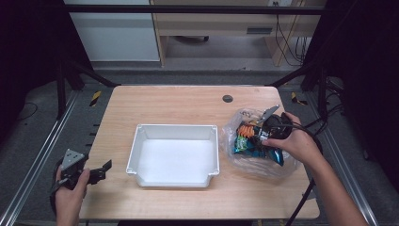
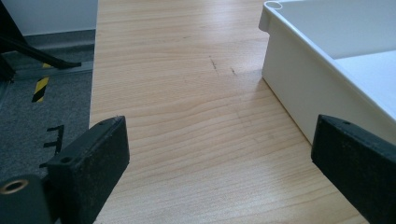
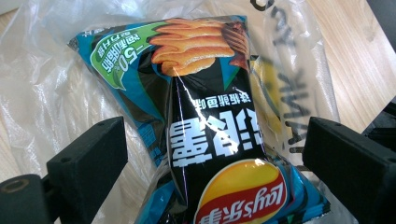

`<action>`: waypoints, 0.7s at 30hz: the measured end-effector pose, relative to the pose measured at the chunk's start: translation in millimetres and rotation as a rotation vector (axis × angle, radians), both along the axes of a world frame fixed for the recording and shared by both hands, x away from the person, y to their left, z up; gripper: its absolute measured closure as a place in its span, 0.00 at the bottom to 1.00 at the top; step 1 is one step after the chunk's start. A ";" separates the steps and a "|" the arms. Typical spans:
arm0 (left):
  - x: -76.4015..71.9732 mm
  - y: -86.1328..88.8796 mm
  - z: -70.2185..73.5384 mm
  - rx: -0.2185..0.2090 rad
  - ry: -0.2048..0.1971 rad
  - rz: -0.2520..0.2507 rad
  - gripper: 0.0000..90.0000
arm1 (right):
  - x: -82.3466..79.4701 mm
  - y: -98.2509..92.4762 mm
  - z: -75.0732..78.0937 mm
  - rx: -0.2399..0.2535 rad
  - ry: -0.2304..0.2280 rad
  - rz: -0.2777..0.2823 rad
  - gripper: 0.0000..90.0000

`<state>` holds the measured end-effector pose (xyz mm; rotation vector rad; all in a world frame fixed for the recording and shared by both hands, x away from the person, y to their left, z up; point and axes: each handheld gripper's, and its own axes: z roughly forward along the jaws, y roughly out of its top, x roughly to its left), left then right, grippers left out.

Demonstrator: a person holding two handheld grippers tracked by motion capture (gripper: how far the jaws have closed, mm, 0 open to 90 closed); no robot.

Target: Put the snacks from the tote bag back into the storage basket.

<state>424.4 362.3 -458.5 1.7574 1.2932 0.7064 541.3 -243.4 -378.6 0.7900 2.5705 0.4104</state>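
Ahead of the left tool (image 2: 219,163) lies bare desk (image 2: 187,93), open between its spread jaws; the white tray (image 2: 299,88) walls off its right side, close to that jaw. The right tool (image 3: 215,158) has the chip bag (image 3: 210,116) between its parted jaws, crinkled clear plastic bag (image 3: 56,79) crowding both sides.

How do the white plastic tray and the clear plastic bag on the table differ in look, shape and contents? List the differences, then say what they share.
The white plastic tray is opaque and rigid with straight walls; the clear plastic bag is see-through, soft and crumpled. The tray holds nothing; the bag holds a chip packet. The open left gripper sits beside the tray; the open right gripper is at the bag. Both rest on the wooden table.
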 end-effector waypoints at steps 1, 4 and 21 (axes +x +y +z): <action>0.0 -0.1 0.0 0.000 0.000 0.000 0.04 | 0.7 0.2 -0.8 0.002 0.000 0.001 0.08; -0.1 -0.9 0.4 0.003 0.000 -0.004 0.04 | 3.7 1.0 -3.0 -0.001 0.004 0.004 0.08; 0.9 -6.2 -0.6 0.018 0.006 -0.025 0.05 | 22.0 1.3 -25.9 -0.019 0.067 -0.005 0.10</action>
